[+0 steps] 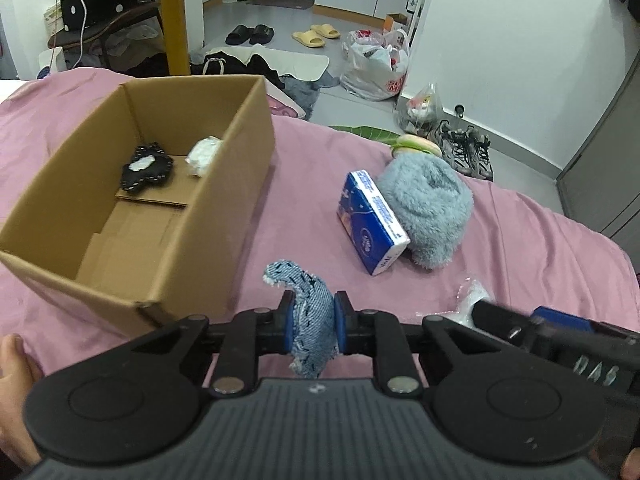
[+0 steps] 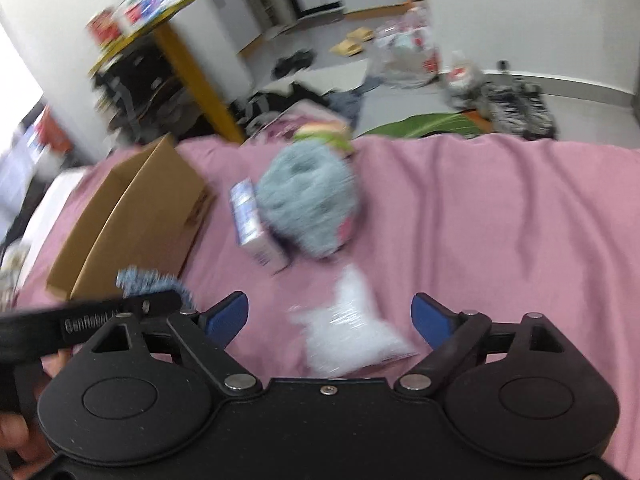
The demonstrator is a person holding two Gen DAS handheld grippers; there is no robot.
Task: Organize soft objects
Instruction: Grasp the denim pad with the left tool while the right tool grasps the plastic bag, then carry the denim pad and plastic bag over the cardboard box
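Observation:
My left gripper (image 1: 313, 320) is shut on a frayed blue denim piece (image 1: 308, 320) and holds it just right of the near corner of an open cardboard box (image 1: 236, 168). The box holds a black studded item (image 1: 146, 166) and a white wad (image 1: 204, 154). A fluffy grey-blue plush (image 1: 428, 208) and a blue tissue pack (image 1: 370, 224) lie on the pink bedsheet (image 1: 280, 216). My right gripper (image 2: 330, 316) is open over a clear plastic bag (image 2: 352, 328). The right wrist view is blurred; the plush (image 2: 308, 204), box (image 2: 132, 216) and denim (image 2: 152, 280) show there.
A burger-shaped toy (image 1: 420, 145) lies behind the plush at the bed's far edge. Beyond the bed the floor holds shoes (image 1: 464, 150), plastic bags (image 1: 376, 64), slippers and clothes. A yellow post (image 1: 174, 16) stands behind the box.

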